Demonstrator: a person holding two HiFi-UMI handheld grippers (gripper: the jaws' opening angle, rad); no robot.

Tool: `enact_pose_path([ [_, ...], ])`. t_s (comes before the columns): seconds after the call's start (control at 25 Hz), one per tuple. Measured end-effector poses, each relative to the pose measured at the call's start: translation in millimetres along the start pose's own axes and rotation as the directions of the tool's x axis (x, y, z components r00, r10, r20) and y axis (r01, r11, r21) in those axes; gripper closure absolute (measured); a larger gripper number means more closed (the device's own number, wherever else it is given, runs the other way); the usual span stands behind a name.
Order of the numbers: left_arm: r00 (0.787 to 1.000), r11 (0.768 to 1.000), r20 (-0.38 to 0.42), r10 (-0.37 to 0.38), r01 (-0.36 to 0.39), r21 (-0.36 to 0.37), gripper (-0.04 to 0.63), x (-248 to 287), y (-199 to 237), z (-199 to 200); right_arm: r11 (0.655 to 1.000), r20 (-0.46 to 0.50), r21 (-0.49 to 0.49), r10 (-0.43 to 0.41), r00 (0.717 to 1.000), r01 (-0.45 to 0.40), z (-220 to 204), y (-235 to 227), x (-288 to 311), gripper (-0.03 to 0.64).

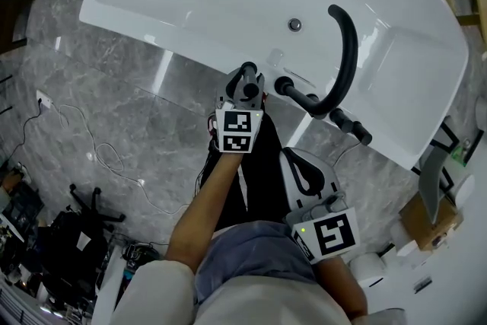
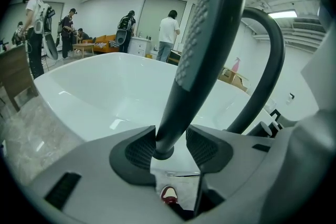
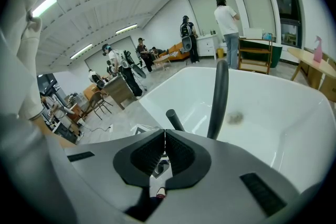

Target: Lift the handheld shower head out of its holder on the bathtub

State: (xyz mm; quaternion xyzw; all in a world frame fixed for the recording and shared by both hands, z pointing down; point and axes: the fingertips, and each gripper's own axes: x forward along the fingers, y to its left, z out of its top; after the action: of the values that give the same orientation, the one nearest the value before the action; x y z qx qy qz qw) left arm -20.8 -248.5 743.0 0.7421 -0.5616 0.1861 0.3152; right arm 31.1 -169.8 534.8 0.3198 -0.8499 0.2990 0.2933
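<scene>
The black handheld shower head (image 1: pixel 248 74) stands upright at the near rim of the white bathtub (image 1: pixel 152 34). In the left gripper view its handle (image 2: pixel 210 34) rises between my jaws, its foot low between the ribbed pads (image 2: pixel 139 149). My left gripper (image 1: pixel 245 85) (image 2: pixel 170 147) is open around the handle, the pads close on either side. My right gripper (image 1: pixel 300 164) (image 3: pixel 164 152) hangs nearer my body, shut with nothing between its pads. From there the shower head (image 3: pixel 174 119) shows as a short black stub.
A black arched faucet (image 1: pixel 346 49) (image 2: pixel 273 60) (image 3: pixel 220 97) curves over the tub just right of the shower head. Grey marble floor surrounds the tub, with white cables (image 1: pixel 106 156) and black gear (image 1: pixel 76 232) at left, and a cardboard box (image 1: pixel 430 221) at right. People stand far behind.
</scene>
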Motion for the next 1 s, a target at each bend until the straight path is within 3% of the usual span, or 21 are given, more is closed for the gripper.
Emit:
enact_pose_path([
  [0.6, 0.996, 0.996, -0.057, 0.063, -0.058, 0.075, 0.453, 10, 4, -23, 1.000, 0.008, 0.017, -0.009, 1.000, 0.009, -4, -2, -4, 0.597],
  [1.0, 0.995, 0.994, -0.067, 0.078, -0.073, 0.076, 0.456, 2, 6, -20, 1.000, 0.020, 0.018, -0.015, 1.000, 0.014, -5, 3, -8, 0.597],
])
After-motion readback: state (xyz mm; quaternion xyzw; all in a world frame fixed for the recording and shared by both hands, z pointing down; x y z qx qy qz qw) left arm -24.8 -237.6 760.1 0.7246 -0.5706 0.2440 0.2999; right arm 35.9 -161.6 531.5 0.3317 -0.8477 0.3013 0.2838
